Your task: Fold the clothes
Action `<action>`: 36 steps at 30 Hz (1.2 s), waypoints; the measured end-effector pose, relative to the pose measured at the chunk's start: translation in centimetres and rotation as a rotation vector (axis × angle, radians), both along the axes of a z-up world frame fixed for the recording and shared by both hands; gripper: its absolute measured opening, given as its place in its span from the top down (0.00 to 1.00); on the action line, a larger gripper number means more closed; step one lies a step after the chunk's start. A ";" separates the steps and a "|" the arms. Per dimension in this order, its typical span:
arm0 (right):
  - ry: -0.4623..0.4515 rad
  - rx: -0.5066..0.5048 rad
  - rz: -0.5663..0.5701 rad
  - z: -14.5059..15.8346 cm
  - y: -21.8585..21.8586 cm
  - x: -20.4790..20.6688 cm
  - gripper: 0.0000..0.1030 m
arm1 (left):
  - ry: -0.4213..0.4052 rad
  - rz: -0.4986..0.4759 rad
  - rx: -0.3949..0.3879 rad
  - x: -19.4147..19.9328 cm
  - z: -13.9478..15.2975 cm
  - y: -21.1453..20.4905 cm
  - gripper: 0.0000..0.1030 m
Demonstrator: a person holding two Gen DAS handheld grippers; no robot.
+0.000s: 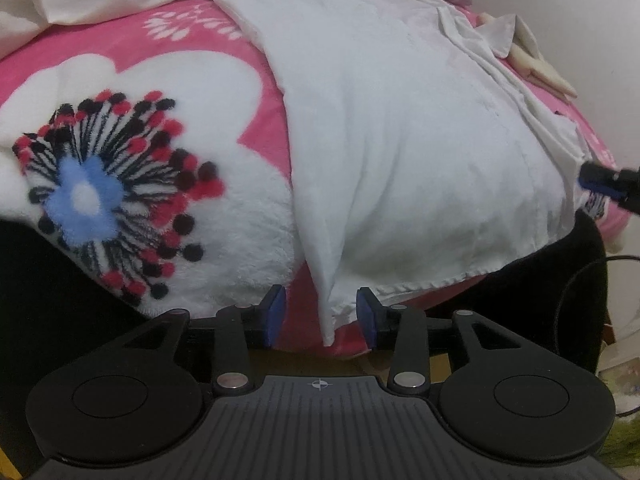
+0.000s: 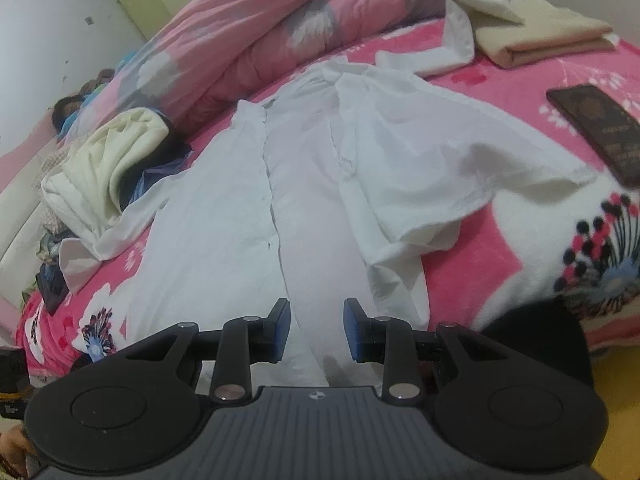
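Note:
A white button-up shirt [image 1: 400,140] lies spread on a pink flowered blanket [image 1: 132,80]. My left gripper [image 1: 322,314] is open at the bed's near edge, and the shirt's lower left hem corner hangs between its blue pads [image 1: 276,312] without being pinched. In the right wrist view the shirt [image 2: 240,208] shows its button placket, with one side folded over toward the middle. My right gripper [image 2: 316,330] is open over the lower hem, with cloth lying under the gap. Its tip [image 1: 608,186] also shows at the shirt's right edge in the left wrist view.
A folded beige cloth [image 2: 540,32] and a dark booklet [image 2: 592,128] lie on the blanket [image 2: 520,248] at the right. A heap of cream and dark clothes [image 2: 108,160] sits at the left. A pink duvet [image 2: 260,28] is bunched along the back.

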State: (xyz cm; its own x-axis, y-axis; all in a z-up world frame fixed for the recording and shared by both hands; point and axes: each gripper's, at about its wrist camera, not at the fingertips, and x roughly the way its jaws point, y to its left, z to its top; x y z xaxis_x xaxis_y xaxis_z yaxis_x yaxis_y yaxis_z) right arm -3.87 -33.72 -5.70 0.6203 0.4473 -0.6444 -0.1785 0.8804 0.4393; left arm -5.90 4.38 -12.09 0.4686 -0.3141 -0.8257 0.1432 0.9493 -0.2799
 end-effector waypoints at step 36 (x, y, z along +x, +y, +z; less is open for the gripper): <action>-0.203 -0.184 0.288 0.0 9.2 3.8 0.74 | -0.191 0.165 0.041 2.7 7.2 9.1 0.50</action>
